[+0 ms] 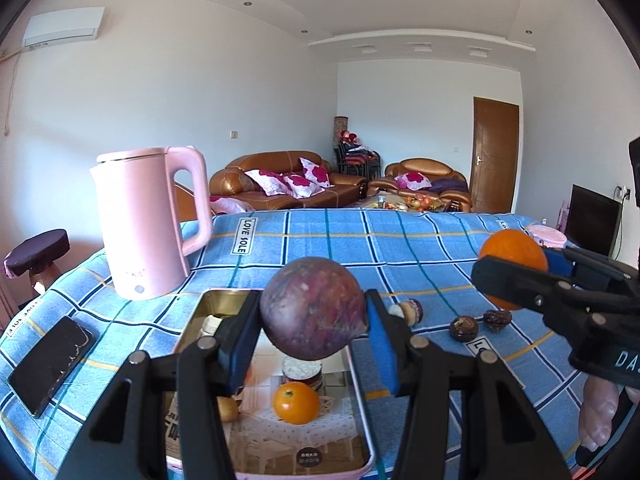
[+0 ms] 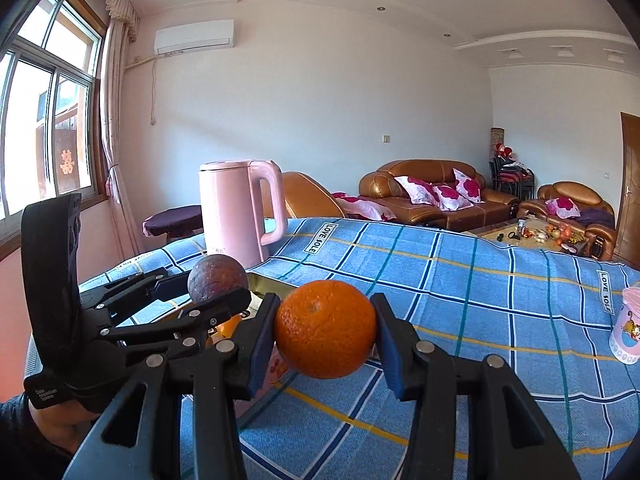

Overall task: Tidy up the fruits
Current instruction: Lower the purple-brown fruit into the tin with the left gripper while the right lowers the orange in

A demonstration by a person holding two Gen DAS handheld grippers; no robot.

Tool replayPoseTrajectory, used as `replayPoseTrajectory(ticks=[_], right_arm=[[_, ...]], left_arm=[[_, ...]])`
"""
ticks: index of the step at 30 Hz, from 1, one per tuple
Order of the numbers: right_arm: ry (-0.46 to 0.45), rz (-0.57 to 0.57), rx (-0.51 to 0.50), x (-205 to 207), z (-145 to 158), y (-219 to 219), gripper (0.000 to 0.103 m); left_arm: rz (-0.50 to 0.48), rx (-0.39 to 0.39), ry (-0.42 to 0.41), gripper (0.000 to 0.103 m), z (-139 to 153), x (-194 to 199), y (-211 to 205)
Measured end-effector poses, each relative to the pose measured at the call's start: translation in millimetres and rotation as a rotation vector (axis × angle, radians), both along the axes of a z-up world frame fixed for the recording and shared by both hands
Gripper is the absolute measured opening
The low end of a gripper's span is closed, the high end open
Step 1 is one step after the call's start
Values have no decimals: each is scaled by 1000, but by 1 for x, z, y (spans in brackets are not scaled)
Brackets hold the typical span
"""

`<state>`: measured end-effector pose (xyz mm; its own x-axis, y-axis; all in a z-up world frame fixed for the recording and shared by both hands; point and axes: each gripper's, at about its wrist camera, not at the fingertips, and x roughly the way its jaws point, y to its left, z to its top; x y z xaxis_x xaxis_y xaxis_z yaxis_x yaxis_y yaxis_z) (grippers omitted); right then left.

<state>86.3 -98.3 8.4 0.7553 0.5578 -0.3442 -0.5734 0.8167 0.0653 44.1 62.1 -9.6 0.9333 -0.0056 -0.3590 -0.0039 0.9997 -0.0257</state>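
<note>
My left gripper [image 1: 314,316] is shut on a round purple passion fruit [image 1: 314,306], held in the air above a shallow metal tin tray [image 1: 362,396]. Inside the tray lie a small orange fruit [image 1: 296,402] and a brownish fruit [image 1: 228,408]. My right gripper [image 2: 324,330] is shut on an orange [image 2: 326,328]; in the left wrist view this orange [image 1: 514,254] hangs at the right, above the cloth. From the right wrist view, the left gripper with the passion fruit [image 2: 218,278] is to the left. Three small dark fruits [image 1: 464,328] lie on the blue checked tablecloth [image 1: 360,240].
A pink kettle [image 1: 148,220] stands at the table's far left. A black phone [image 1: 50,366] lies near the left edge. A pink cup [image 2: 628,330] stands at the right. A hand [image 1: 600,416] shows at the lower right. Sofas lie beyond the table.
</note>
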Motion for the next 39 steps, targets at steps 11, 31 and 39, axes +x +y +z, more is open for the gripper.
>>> replayPoseTrajectory(ticks=[11,31,39], right_arm=[[8,83,-4,-3,-1,34,48],[81,176,-55,0,-29,83,48],[119,194,-76,2,-41,97,48]], left_arm=[[112,-2,48,52,-14,-11,44],[175,-16,109,52,-33,-18,77],[173,-17,125,52,-37,-15,80]])
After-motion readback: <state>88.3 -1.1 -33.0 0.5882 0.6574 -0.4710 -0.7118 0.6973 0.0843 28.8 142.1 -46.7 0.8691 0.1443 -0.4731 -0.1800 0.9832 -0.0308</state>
